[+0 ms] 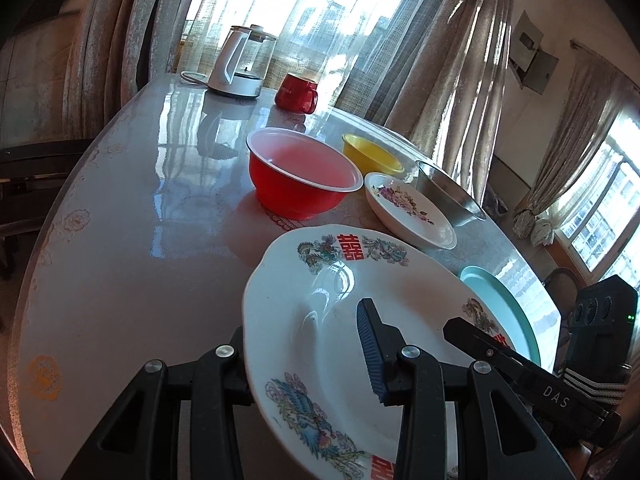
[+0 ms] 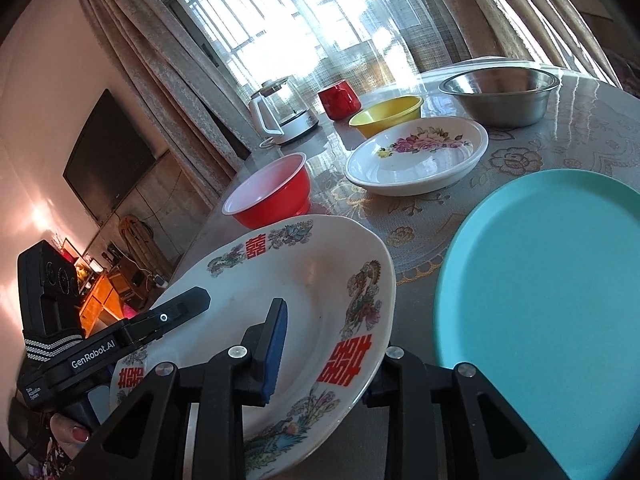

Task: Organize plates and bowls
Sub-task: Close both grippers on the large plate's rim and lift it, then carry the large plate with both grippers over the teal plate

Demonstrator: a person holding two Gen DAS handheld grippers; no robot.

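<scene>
A large white plate with red characters and phoenix patterns (image 1: 320, 320) (image 2: 304, 280) is held above the table by both grippers. My left gripper (image 1: 308, 356) is shut on its left rim. My right gripper (image 2: 328, 356) is shut on its right rim; its finger also shows in the left wrist view (image 1: 492, 344). A teal plate (image 2: 552, 280) (image 1: 500, 300) lies to the right. A floral plate (image 2: 416, 156) (image 1: 408, 208), red bowl (image 1: 304, 172) (image 2: 272, 188), yellow bowl (image 1: 372, 152) (image 2: 388, 112) and steel bowl (image 2: 500, 92) (image 1: 448, 192) stand farther back.
A glass kettle (image 1: 244, 64) (image 2: 280, 112) and a red mug (image 1: 296, 92) (image 2: 340, 98) stand at the far end of the glossy round table (image 1: 120, 200). Curtains and windows are behind. A TV (image 2: 108, 152) hangs on the left wall.
</scene>
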